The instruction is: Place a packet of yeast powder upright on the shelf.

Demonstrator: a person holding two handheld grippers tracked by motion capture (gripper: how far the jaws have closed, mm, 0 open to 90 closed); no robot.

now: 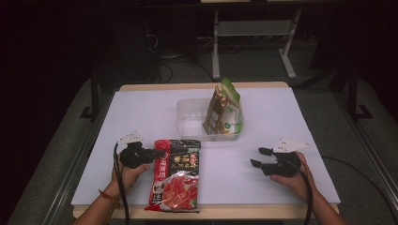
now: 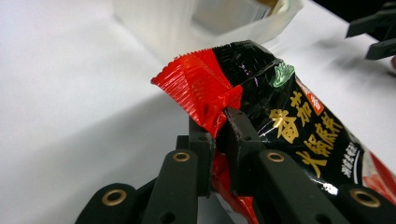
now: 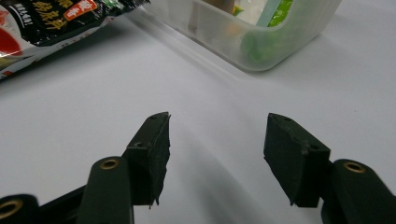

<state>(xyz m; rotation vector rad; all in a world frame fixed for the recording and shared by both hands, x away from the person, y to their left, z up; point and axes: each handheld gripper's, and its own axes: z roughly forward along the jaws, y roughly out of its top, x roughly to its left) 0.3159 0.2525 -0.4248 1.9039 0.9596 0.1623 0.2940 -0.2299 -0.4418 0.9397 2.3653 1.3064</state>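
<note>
A red and black food packet [image 1: 176, 172] lies flat on the white table near the front edge. My left gripper [image 1: 159, 153] is at its upper left corner, shut on the red sealed edge. In the left gripper view the packet [image 2: 280, 116] has its crinkled red corner pinched between the two jaws of the left gripper [image 2: 219, 128]. My right gripper [image 1: 257, 157] rests low over bare table at the front right, open, with nothing between its fingers. The right gripper view has the right gripper [image 3: 217, 149] with wide jaws and the packet [image 3: 51, 18] at the upper left.
A clear plastic tub [image 1: 184, 123] stands at the table's middle back, holding upright snack bags [image 1: 224, 110]; the tub [image 3: 261, 51] is ahead of the right gripper. The table's front edge [image 1: 211, 212] is close behind the packet.
</note>
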